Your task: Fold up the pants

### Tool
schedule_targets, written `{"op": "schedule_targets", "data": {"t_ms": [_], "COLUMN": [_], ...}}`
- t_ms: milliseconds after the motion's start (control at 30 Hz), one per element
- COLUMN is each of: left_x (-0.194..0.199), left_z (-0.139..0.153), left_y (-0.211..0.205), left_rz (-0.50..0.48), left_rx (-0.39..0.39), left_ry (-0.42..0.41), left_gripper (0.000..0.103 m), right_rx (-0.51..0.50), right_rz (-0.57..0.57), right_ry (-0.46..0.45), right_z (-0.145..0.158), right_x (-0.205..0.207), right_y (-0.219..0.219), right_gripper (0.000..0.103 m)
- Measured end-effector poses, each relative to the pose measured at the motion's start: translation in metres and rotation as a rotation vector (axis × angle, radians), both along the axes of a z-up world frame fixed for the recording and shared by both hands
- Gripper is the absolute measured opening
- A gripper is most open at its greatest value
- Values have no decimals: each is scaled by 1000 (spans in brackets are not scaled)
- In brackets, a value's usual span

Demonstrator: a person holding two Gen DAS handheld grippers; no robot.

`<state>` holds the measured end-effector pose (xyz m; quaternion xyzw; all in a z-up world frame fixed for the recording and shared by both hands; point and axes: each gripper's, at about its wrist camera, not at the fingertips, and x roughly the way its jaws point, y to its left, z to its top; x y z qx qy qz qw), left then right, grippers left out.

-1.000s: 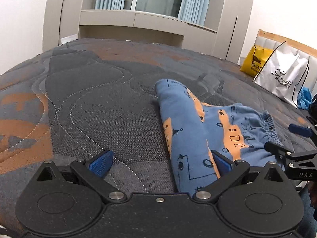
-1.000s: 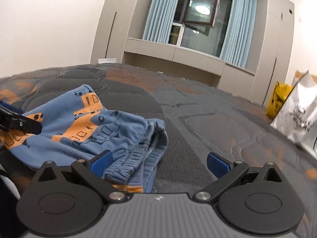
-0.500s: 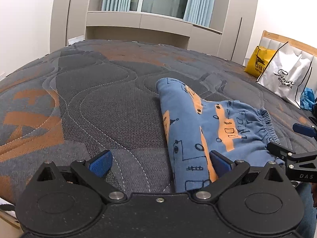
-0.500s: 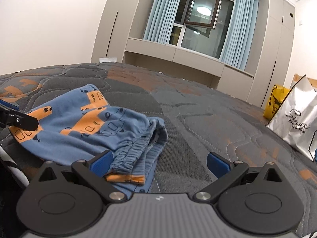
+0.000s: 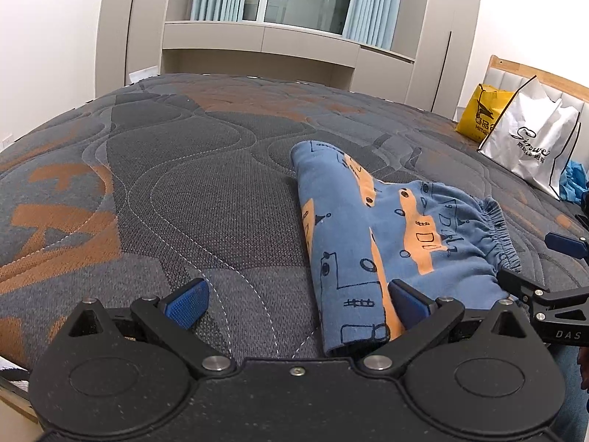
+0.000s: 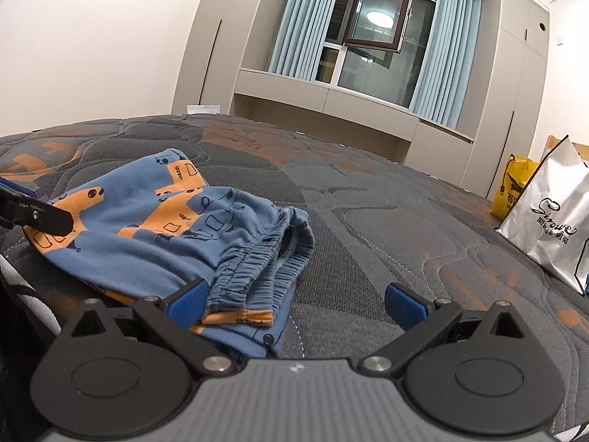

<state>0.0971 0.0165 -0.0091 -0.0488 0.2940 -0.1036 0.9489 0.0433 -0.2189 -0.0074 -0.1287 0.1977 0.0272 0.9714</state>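
Blue pants with orange print, folded, lying on dark quilted mattress near its front edge. Left gripper wide open, holding nothing, right pad perhaps touching the cloth. Right gripper wide open, empty, by the elastic waistband.

The pants are blue with orange blocks and black line drawings. They lie folded on the quilted bed, near its front edge and toward the right side. The legs are doubled into a long strip running from the front edge back toward the middle of the bed. The gathered elastic waistband sits at the right end, its layers stacked and slightly parted.
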Motion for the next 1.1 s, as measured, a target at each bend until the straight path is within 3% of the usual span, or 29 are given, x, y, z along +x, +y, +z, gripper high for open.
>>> {"op": "schedule_targets", "data": {"t_ms": [600,800,1100], "left_x": [-1,1,18], "left_z": [-1,9,26], "left_y": [-2,-1,-15], "left_rz": [-5,-26,-31], "left_rx": [-13,-75,-49], "left_ry": [-1,-23,-59], "left_gripper": [102,102,102], "right_rx": [15,48,91], "right_rz": [-2,29,57], "right_ry": [-21,0,-18], "right_z": [-5,6,18], "right_x": [-3,-1,7], "right_y": [0,-3,-5], "right_gripper": [103,103,103]}}
